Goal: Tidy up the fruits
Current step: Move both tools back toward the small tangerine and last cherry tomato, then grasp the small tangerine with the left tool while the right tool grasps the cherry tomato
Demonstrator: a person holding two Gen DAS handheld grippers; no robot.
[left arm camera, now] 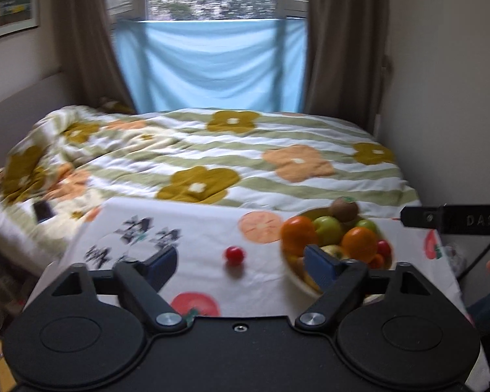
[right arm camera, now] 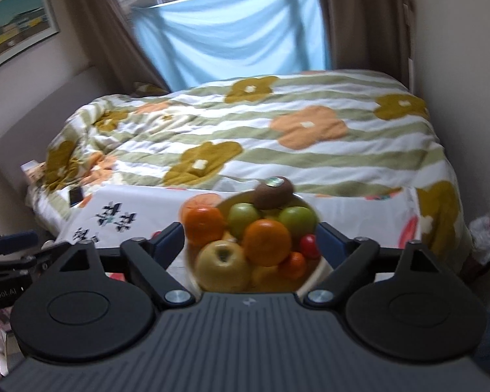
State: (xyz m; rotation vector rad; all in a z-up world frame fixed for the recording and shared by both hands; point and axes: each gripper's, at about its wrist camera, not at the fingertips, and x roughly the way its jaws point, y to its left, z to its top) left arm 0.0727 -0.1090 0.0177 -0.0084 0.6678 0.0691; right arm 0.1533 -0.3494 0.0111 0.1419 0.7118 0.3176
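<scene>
Here the left gripper (left arm camera: 241,263) has its jaws spread wide with nothing between them but the patterned cloth (left arm camera: 196,238) on the desk, and a lone small red fruit (left arm camera: 234,254) lies on that cloth in the gap, a little ahead of the blue pads. Just beyond the right-hand jaw of that gripper sits the pale bowl (left arm camera: 299,276), its near rim partly hidden by the pad. The right gripper (right arm camera: 250,240) also has its jaws wide apart, one on either side of the bowl (right arm camera: 192,261); whether the pads touch its wall cannot be told through the blur. Heaped in the bowl are a yellow apple (right arm camera: 222,261) nearest the jaws, an orange (right arm camera: 267,241) beside it, another orange (right arm camera: 203,220) towards the left jaw, two green apples (right arm camera: 243,217) behind them, a small red fruit (right arm camera: 308,243) and a small orange fruit (right arm camera: 294,263) towards the right jaw, and a kiwi (right arm camera: 274,192) perched on top at the far side. The cloth is printed with orange slices, tomatoes and dark motifs. Beyond the desk lies a bed (left arm camera: 212,153) under a striped quilt with ochre and peach flowers, with a dark phone (left arm camera: 44,211) on its near left edge. Farther on, a blue sheet (left arm camera: 212,65) hangs across a window between brown curtains (left arm camera: 343,39), and a framed picture (right arm camera: 14,23) hangs on the left wall.
</scene>
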